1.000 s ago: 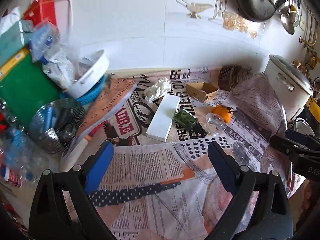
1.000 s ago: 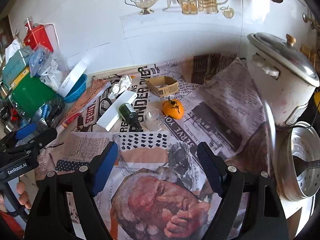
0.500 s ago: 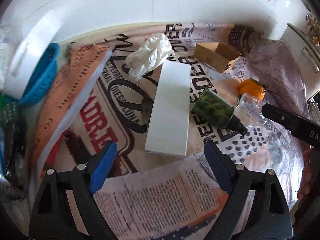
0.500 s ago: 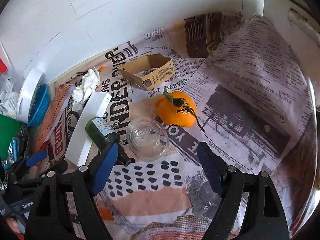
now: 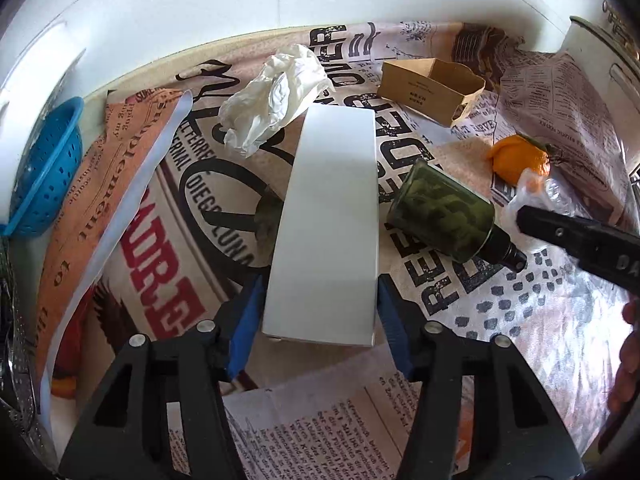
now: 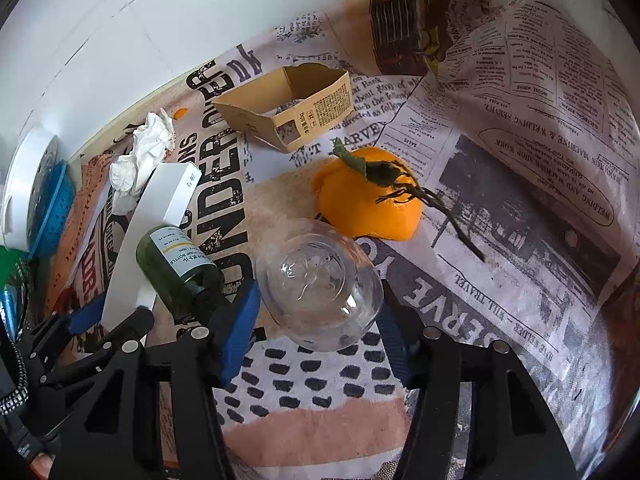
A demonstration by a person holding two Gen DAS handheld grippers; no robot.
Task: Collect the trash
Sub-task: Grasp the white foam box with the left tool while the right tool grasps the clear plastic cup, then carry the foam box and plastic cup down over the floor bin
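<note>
A long white box (image 5: 328,216) lies on the newspaper. My left gripper (image 5: 320,312) has the box's near end between its blue pads; the jaws are closing and both pads touch its sides. In the right wrist view a clear plastic cup (image 6: 316,280) lies on its side between the pads of my right gripper (image 6: 316,316), whose jaws are closing against it. A green bottle (image 5: 440,216) lies between box and cup. Crumpled white tissue (image 5: 276,96), a torn cardboard box (image 6: 292,108) and orange peel (image 6: 372,200) lie farther back.
Newspaper sheets (image 6: 520,152) cover the counter up to the white wall. A blue colander (image 5: 44,176) and a white lid (image 6: 24,192) stand at the left. A white pot (image 5: 600,52) is at the far right. A person's hand (image 5: 628,360) shows at the right edge.
Both grippers came down and forward onto the trash. The left jaws narrowed onto the white box, and the right jaws narrowed onto the clear cup.
</note>
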